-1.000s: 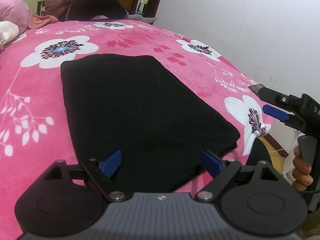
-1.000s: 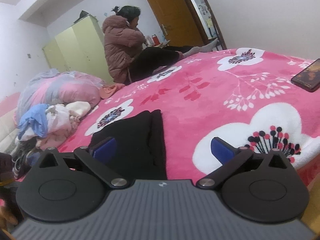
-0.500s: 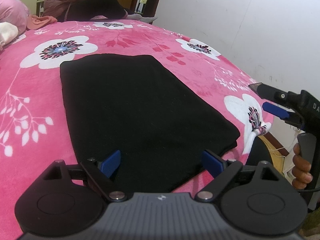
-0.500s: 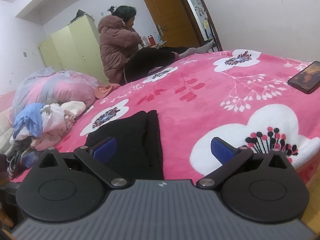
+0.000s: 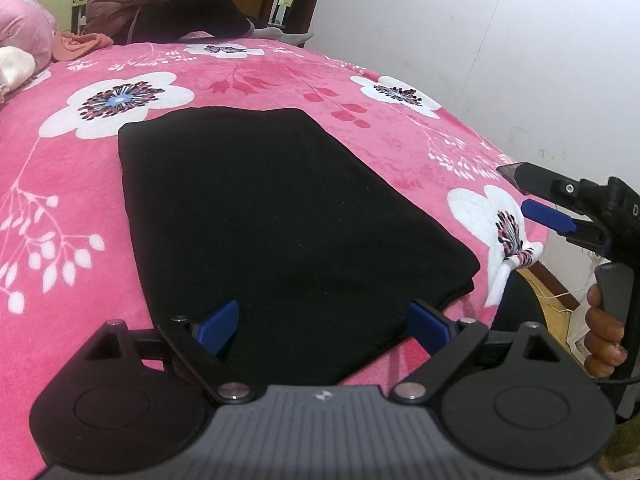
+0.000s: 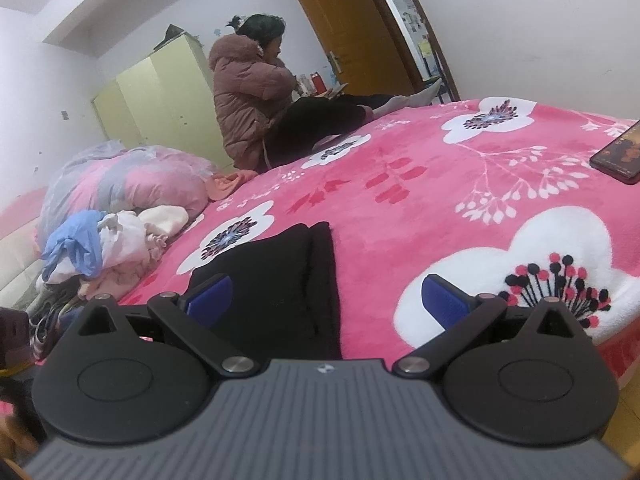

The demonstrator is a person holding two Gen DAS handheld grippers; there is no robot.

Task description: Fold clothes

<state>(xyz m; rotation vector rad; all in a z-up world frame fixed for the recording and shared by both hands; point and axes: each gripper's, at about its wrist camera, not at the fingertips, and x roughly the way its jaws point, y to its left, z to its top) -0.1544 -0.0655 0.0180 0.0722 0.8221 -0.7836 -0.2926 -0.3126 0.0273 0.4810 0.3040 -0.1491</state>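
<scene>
Black folded garment (image 5: 276,224), a flat soft rectangle of dark knit, lies on the pink fleece bedspread with big white flowers (image 5: 72,184), close to the near edge of the bed. Over its near hem hangs the left gripper (image 5: 326,326), blue-padded fingers spread wide, one over the cloth and one at its right-hand corner, gripping nothing. Off to the right, past the bed's edge, the right gripper (image 5: 536,196) is held in a hand (image 5: 604,332) wrapped round its grey handle; from its own camera its blue fingers also stand wide apart and empty, the left one over the garment's stacked edge (image 6: 288,276), the right one over a white flower.

Around the garment the bedspread is bare. A dark phone (image 6: 620,156) lies well apart near the right edge. At the left side, a heap of loose clothes (image 6: 108,248), blue, white and pale pink, sits against a bundled pink-and-grey quilt (image 6: 128,184). At the far end a person in a dusty-pink padded coat (image 6: 252,100) sits on the bed, legs stretched toward a wooden door (image 6: 352,28), with a pale green wardrobe (image 6: 160,100) behind.
</scene>
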